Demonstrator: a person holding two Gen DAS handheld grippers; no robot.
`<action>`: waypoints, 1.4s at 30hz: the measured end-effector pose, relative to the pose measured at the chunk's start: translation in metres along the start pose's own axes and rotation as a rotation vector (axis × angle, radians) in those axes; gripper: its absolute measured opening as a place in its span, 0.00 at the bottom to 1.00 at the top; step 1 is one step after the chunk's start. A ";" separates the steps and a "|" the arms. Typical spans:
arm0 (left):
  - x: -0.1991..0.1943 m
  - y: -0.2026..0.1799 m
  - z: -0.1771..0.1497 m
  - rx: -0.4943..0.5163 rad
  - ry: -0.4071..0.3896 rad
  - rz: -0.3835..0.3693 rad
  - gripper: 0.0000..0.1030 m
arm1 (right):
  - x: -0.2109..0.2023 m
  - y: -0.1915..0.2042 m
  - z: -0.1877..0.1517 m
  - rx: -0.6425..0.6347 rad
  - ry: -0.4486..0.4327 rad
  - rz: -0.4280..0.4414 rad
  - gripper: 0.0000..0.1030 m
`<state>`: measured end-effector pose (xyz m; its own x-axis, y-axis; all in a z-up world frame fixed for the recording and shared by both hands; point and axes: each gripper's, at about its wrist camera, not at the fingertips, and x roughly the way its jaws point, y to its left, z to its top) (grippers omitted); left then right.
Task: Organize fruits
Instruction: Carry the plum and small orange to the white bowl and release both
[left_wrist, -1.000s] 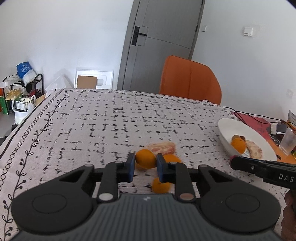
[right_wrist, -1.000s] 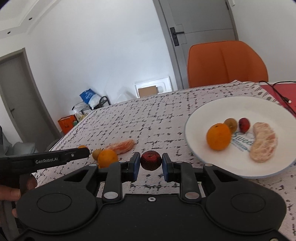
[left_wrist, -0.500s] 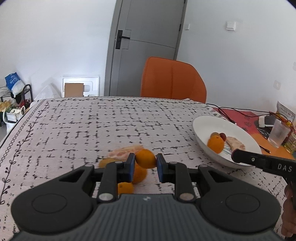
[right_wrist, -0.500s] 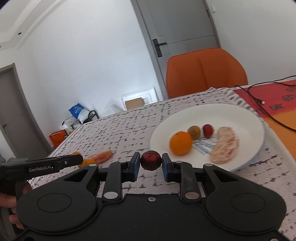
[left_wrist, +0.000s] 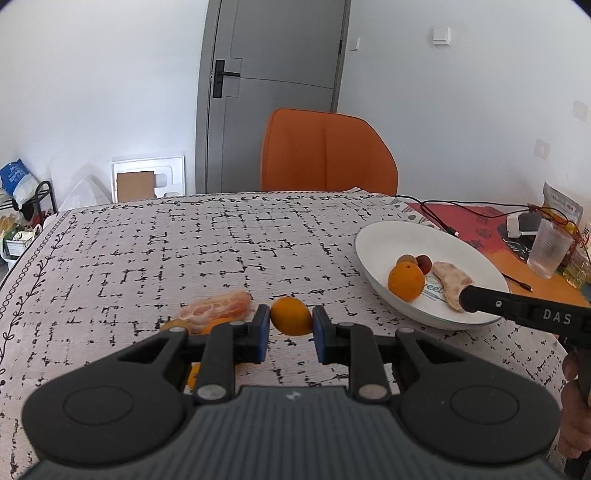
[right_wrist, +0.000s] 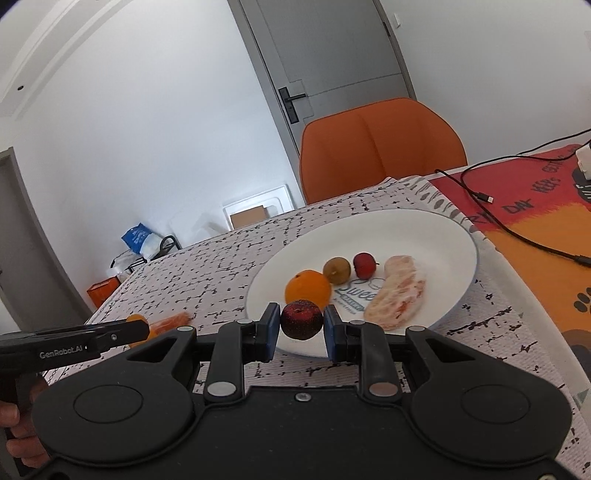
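Readable writing: "GenRobot.AI" on the left gripper's black side in the right wrist view, "DAS" on the right gripper's side in the left wrist view, "Sweet" printed in the middle of the white plate (right_wrist: 458, 236), partly covered by fruit.

Left gripper (left_wrist: 290, 328): blue pads pinched onto a small smooth orange (left_wrist: 290, 316), held above the tablecloth (left_wrist: 184, 251), left of the plate. Right gripper (right_wrist: 301, 329): jaws clamped on a dark red, rough-skinned round fruit (right_wrist: 301, 319), over the plate's near rim.

The plate is round, glossy and shallow. On it: a whole orange (right_wrist: 307, 290), a small brownish-green round fruit (right_wrist: 337, 270), a small red fruit (right_wrist: 365, 265), and a peeled pale pink citrus segment (right_wrist: 397, 291) with white pith.

Left of the plate on the cloth: another peeled segment (left_wrist: 216, 309) and orange pieces partly hidden behind the left gripper. The cloth is woven, off-white, with broken black grid marks and a vine border.

Beyond the plate stands an orange padded chair (left_wrist: 327, 151); right of the plate, a ribbed clear cup (left_wrist: 548, 251) and a black cable (right_wrist: 517, 229).
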<state>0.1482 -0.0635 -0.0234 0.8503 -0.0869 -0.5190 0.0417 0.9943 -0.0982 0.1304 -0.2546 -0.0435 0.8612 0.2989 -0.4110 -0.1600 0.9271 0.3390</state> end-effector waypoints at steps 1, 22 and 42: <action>0.000 -0.001 0.001 0.003 0.001 0.000 0.22 | 0.001 -0.001 0.000 0.001 0.003 0.000 0.25; 0.025 -0.073 0.018 0.135 -0.014 -0.116 0.22 | -0.032 -0.041 -0.001 0.069 -0.049 -0.041 0.30; 0.044 -0.115 0.026 0.193 0.014 -0.157 0.41 | -0.055 -0.063 -0.004 0.093 -0.064 -0.096 0.39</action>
<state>0.1946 -0.1804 -0.0127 0.8183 -0.2403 -0.5222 0.2728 0.9619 -0.0152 0.0911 -0.3284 -0.0451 0.9001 0.1919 -0.3911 -0.0325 0.9248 0.3790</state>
